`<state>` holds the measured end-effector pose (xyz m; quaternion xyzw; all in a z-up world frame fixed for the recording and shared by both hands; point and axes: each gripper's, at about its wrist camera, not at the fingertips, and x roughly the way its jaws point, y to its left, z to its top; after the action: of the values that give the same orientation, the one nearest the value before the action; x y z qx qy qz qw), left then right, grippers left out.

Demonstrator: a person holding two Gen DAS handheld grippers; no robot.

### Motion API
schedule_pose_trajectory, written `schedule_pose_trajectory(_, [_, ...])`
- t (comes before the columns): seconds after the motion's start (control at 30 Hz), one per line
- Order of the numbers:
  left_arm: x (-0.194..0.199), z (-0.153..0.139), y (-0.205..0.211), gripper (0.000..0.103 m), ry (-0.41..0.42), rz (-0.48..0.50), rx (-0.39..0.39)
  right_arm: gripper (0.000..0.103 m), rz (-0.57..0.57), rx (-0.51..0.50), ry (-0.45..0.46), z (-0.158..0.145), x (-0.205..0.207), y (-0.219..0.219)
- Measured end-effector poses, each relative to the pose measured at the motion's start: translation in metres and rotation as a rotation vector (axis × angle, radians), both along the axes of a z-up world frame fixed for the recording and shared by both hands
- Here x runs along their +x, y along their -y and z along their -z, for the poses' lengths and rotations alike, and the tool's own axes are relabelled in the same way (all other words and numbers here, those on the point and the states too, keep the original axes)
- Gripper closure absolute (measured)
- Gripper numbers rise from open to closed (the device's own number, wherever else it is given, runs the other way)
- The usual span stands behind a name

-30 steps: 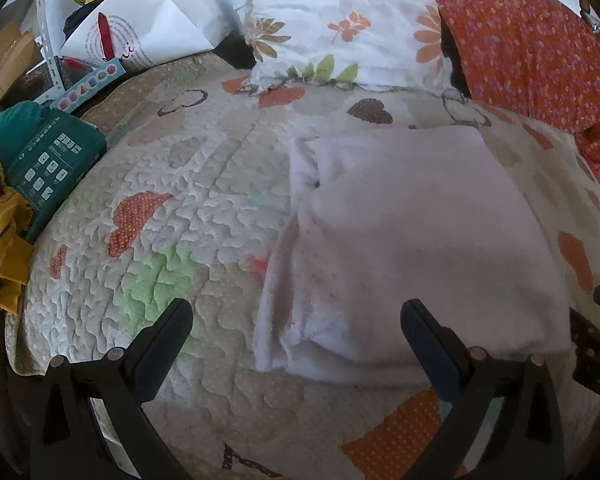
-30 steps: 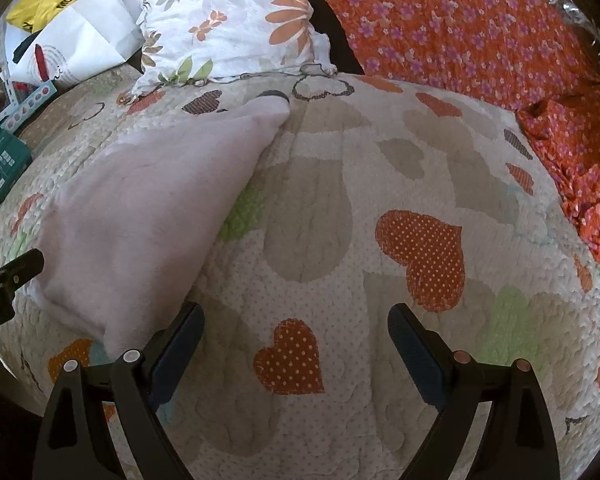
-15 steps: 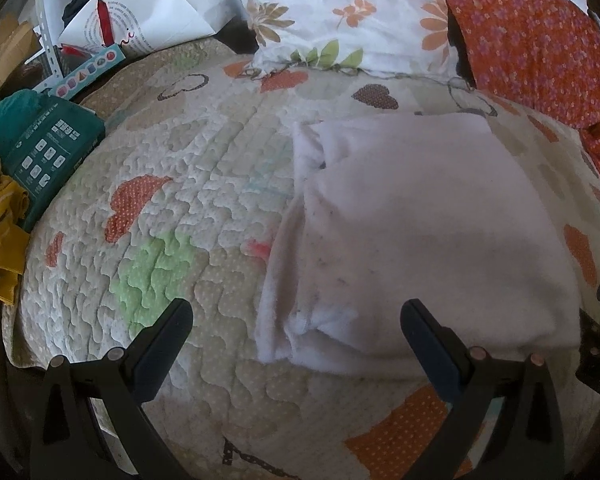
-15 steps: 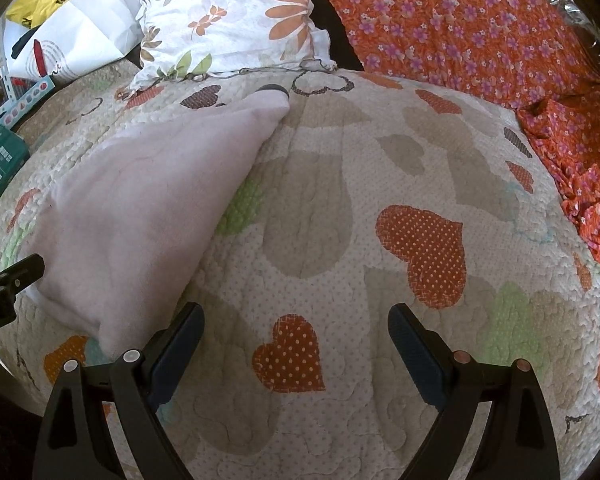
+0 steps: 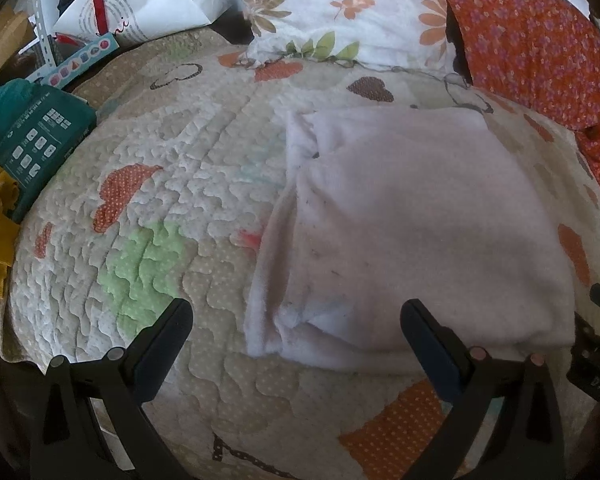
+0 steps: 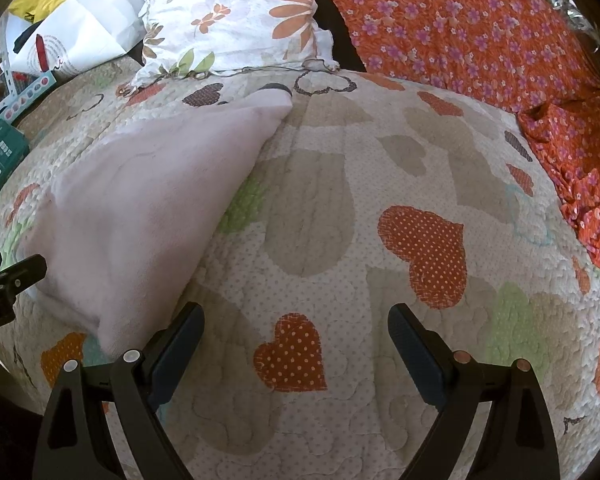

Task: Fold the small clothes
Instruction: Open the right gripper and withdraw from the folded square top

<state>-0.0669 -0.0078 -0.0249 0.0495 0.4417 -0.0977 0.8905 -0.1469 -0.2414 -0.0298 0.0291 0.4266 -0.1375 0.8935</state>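
Left gripper (image 5: pixel 296 322): jaws wide, empty, hovering at the near edge of the folded white garment (image 5: pixel 412 232), right finger over the cloth, left finger over bare quilt (image 5: pixel 172 168)
Right gripper (image 6: pixel 296 330): jaws wide, empty, over bare quilt just right of the garment's near corner
Garment: lies flat mid-bed, below the floral pillow (image 5: pixel 352 12); layers splay loose at its near-left corner
Step, as judged: another fold or tidy. Pinch all layers together at the near corners, lift evenly, keep edges aligned
Aside: teal box (image 5: pixel 40 140) at far left
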Motion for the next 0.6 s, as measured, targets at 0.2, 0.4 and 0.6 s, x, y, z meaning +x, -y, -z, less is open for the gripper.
schedule_pose_trajectory(0.2, [0.0003, 0.0019, 0.0004, 0.000, -0.017, 0.006, -0.012, 0.007, -0.004, -0.003, 0.000, -0.0007, 0.0003, -0.0001])
schedule_pose_trajectory(0.4, [0.0012, 0.0027, -0.0017, 0.000, -0.027, 0.004, -0.022, 0.007, -0.004, -0.005, 0.000, -0.0008, 0.0002, -0.0007])
schedule_pose_trajectory(0.6, [0.0015, 0.0033, -0.0024, 0.000, -0.034, 0.004, -0.026, 0.007, -0.009, -0.011, 0.005, -0.0027, -0.0001, -0.0016])
